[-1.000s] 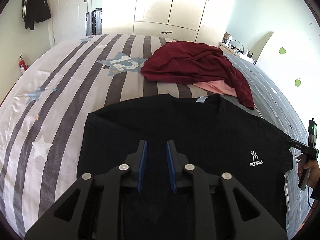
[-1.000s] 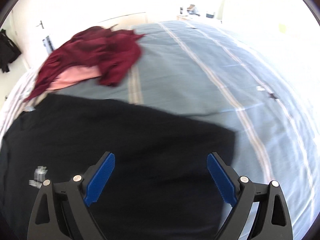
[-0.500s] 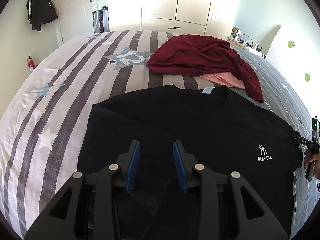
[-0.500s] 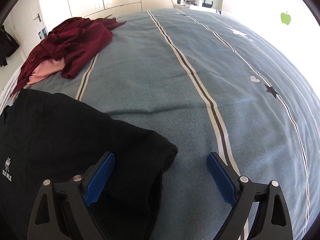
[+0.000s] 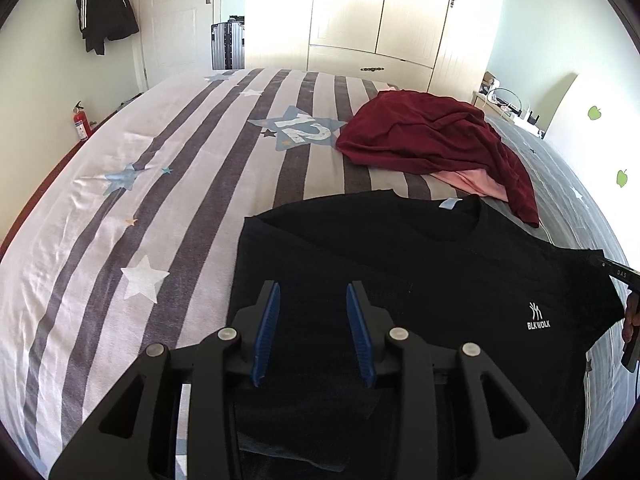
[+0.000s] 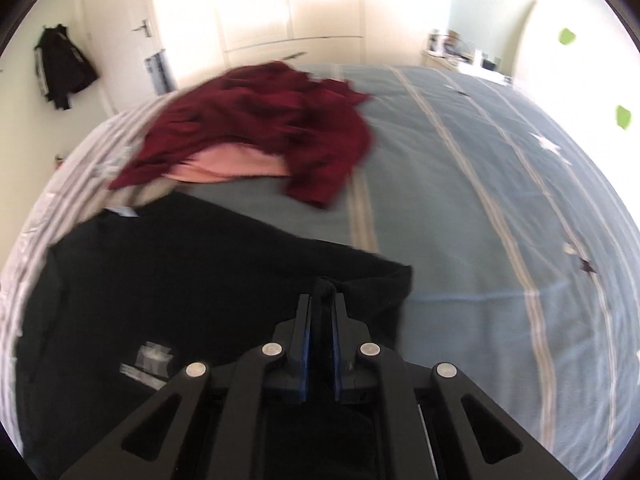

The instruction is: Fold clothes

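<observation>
A black T-shirt (image 5: 440,280) with a white BLK WOLK logo lies flat on the bed, its left sleeve folded in. My left gripper (image 5: 312,292) is open and empty, low over the shirt's left side. My right gripper (image 6: 321,300) is shut on a pinch of the black T-shirt's (image 6: 180,280) right sleeve edge, which pokes up between the blue pads. The right gripper's tip also shows at the far right edge of the left wrist view (image 5: 618,274).
A crumpled maroon garment (image 5: 432,140) over a pink one (image 5: 472,182) lies on the bed beyond the shirt's collar. The striped bedcover (image 5: 160,200) spreads to the left, the blue cover (image 6: 480,220) to the right. Wardrobe and door stand behind.
My right gripper has closed from wide open onto the shirt's right sleeve and swung left. My left gripper has opened wider and shifted slightly over the shirt.
</observation>
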`<state>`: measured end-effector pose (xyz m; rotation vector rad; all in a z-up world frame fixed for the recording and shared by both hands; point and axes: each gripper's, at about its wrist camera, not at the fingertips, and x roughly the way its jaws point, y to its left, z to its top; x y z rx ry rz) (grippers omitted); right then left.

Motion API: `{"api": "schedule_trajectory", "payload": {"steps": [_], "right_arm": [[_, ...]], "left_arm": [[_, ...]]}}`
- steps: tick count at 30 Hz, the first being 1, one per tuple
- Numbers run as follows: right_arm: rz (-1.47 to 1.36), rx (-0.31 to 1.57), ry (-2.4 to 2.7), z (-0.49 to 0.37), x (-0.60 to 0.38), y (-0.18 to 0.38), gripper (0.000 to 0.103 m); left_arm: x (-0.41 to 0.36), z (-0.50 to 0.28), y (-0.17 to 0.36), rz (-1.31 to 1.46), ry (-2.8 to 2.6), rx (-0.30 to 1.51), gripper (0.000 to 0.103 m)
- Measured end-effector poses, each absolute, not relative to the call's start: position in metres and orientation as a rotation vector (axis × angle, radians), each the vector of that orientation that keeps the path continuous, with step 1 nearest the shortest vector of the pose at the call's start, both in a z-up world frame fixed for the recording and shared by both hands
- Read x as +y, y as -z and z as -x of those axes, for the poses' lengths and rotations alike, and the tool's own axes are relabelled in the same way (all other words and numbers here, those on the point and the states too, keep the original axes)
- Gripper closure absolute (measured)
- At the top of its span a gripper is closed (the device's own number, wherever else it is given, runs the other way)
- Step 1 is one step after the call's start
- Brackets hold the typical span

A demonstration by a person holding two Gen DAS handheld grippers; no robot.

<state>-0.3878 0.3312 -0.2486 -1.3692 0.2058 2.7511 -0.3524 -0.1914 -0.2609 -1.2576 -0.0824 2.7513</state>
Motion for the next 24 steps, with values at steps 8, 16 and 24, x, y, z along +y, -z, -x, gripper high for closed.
{"api": "schedule_trajectory", "payload": {"steps": [8, 16, 24], "right_arm": [[1.488, 0.35, -2.843, 0.44, 0.194, 0.232, 0.069], [1.457, 0.317, -2.743, 0.407, 0.235, 0.256, 0.056], [1.471, 0.28, -2.642, 0.359, 0.292, 0.293, 0.056]], "left_arm": [[-0.233, 0.345, 0.255, 1.293, -2.744, -0.109, 0.068], [-0.231, 0.334, 0.267, 1.321, -2.727, -0.124, 0.068], [-0.199, 0.337, 0.274, 1.324, -2.701, -0.124, 0.068]]}}
